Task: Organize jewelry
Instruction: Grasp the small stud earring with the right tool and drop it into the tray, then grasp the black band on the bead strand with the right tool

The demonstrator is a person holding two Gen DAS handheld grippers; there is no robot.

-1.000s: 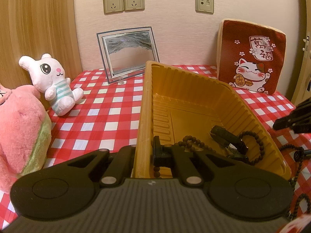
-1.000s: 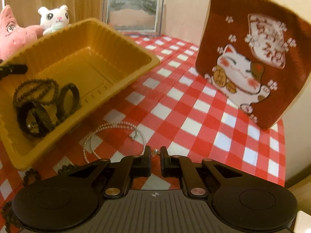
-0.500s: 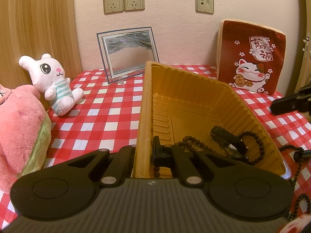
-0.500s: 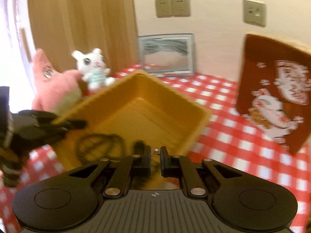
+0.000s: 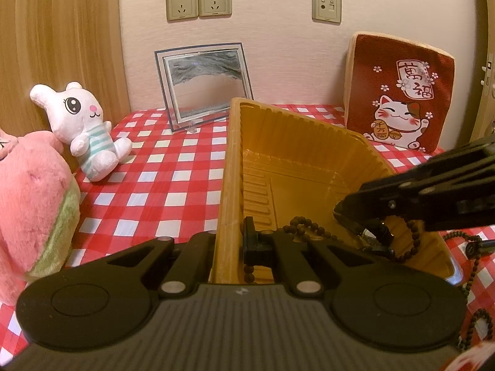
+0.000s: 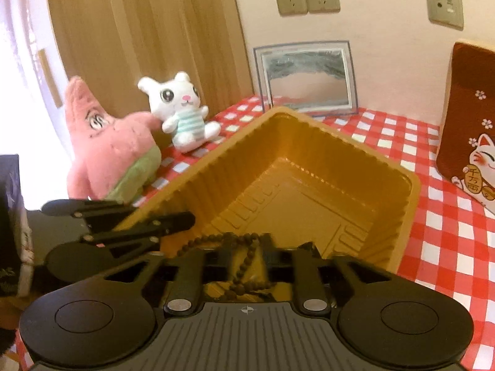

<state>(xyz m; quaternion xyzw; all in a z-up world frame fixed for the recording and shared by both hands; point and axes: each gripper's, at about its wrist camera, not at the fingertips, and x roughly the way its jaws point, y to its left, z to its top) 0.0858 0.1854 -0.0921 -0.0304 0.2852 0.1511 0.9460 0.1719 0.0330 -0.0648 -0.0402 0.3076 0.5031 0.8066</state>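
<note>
A yellow plastic tray [image 5: 297,142] stands on the red checked tablecloth. My left gripper [image 5: 229,241] is shut on the tray's left wall, one finger inside and one outside; it also shows in the right wrist view [image 6: 123,216]. Dark bead strings [image 5: 303,225] and a black band lie in the tray's near end. My right gripper [image 6: 247,256] is open over the beads [image 6: 244,266] inside the tray [image 6: 309,142]; its fingers reach in from the right in the left wrist view [image 5: 355,207].
More dark beads [image 5: 470,266] lie on the cloth right of the tray. A white bunny plush [image 5: 83,123], a pink plush [image 5: 27,204], a sand picture frame [image 5: 204,86] and a red cat cushion [image 5: 399,92] stand around.
My right gripper swung left from the cloth beside the tray to over the tray's near end, and its jaws opened. My left gripper and the tray stayed still.
</note>
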